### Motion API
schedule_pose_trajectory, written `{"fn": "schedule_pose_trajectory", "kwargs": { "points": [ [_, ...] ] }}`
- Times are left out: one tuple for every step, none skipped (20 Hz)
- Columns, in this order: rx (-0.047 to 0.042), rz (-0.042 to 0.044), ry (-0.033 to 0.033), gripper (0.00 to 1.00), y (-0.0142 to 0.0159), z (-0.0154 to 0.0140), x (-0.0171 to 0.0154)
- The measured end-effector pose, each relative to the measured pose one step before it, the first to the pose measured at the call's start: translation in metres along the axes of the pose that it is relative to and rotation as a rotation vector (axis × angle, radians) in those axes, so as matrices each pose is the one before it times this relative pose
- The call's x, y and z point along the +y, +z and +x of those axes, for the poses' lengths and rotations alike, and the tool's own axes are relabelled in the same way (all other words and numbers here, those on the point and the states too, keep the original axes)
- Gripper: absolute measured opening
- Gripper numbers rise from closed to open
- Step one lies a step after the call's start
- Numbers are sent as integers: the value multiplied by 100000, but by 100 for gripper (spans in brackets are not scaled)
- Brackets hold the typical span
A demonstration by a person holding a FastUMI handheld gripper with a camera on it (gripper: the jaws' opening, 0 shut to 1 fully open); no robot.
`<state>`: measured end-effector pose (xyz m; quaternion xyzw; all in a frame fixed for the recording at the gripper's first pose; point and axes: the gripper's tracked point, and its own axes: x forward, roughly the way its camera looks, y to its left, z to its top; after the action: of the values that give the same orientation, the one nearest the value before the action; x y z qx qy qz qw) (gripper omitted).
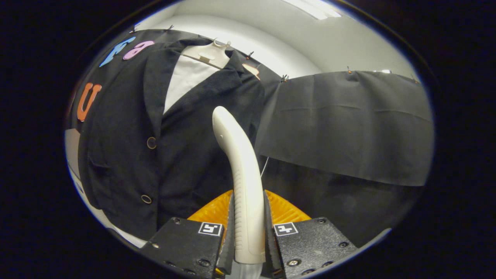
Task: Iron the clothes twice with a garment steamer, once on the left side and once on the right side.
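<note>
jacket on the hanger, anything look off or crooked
Nothing stands out. The dark jacket hangs evenly on its white hanger, front closed, two buttons visible. The gripper is shut on the steamer handle, which rises in front of the jacket.

**The count, item by item**

One garment steamer, its handle clamped between the two fingers of the one gripper. One dark jacket, and on it two round buttons down the front. One white hanger up top, one white shirt under the jacket. One orange ridged piece behind the fingers. Two square markers on the gripper blocks.
</note>
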<state>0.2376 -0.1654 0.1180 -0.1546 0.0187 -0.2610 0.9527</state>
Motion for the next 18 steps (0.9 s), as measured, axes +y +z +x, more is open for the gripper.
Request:
{"fn": "schedule_pose_trajectory", "kwargs": {
  "points": [
    [863,-425,245,35,-492,-161,128],
    [945,-36,563,35,-397,-187,33],
    [964,82,584,35,-373,-131,146],
    [915,-351,257,35,-605,-135,136],
    [788,-384,9,35,-487,-101,127],
    [892,-635,162,35,-599,-158,100],
    [822,-579,101,35,-428,-110,109],
    [1039,-853,119,35,-682,-242,59],
    [852,-1019,61,35,-621,-46,165],
    [792,-1060,1,35,-603,-121,216],
    [606,-985,71,35,-540,-76,265],
    [1062,-1256,110,35,-757,-239,204],
    [1007,-770,287,35,-767,-71,267],
    [884,-637,201,35,-531,-102,189],
    [852,-689,206,35,-497,-16,236],
    [868,-831,206,35,-583,-80,257],
    [683,-613,239,35,-446,-92,170],
    [650,-666,338,35,-507,-23,200]
  ]
}}
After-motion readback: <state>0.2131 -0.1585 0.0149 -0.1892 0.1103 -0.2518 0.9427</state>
